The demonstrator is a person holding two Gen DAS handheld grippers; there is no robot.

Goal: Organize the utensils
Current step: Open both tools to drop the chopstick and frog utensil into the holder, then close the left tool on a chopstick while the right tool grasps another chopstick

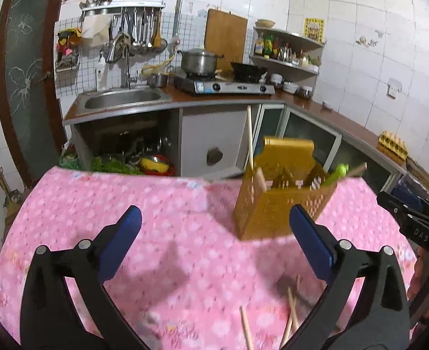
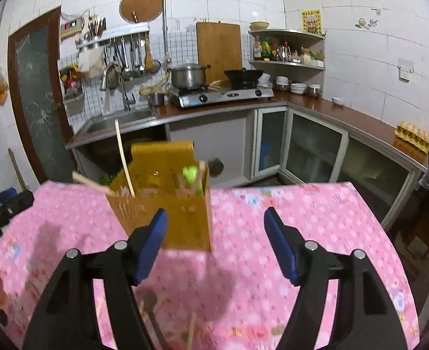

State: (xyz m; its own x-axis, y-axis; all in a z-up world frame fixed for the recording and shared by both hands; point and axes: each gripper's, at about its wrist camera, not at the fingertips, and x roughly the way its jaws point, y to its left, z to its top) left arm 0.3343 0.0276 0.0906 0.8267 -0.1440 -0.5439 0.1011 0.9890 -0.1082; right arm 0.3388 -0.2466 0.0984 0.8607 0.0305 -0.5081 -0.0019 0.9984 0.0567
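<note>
The left gripper (image 1: 214, 227) is seen with its blue pads spread wide, and nothing is held between them; only the pink flowered cloth (image 1: 162, 233) that covers the counter lies beneath. Loose wooden chopsticks (image 1: 291, 309) are left lying on the cloth near the bottom of the left wrist view, close to the right-hand finger. Further right and farther back, the yellow perforated utensil holder (image 1: 275, 201) is set upright on the cloth, near its far edge. A long wooden chopstick (image 1: 249, 137), shorter wooden handles and a green utensil (image 1: 338, 172) are held in it, leaning out of its top. In the right wrist view the right gripper (image 2: 216, 242) is likewise spread apart and empty, with the holder just beyond its left-hand pad; whether the two touch cannot be told through the blur. A dark spoon (image 2: 150, 300) and more sticks are seen lying on the cloth low between its fingers. Behind the counter a kitchen worktop with a sink (image 1: 124, 99) and a stove (image 1: 223, 86) is visible.
</note>
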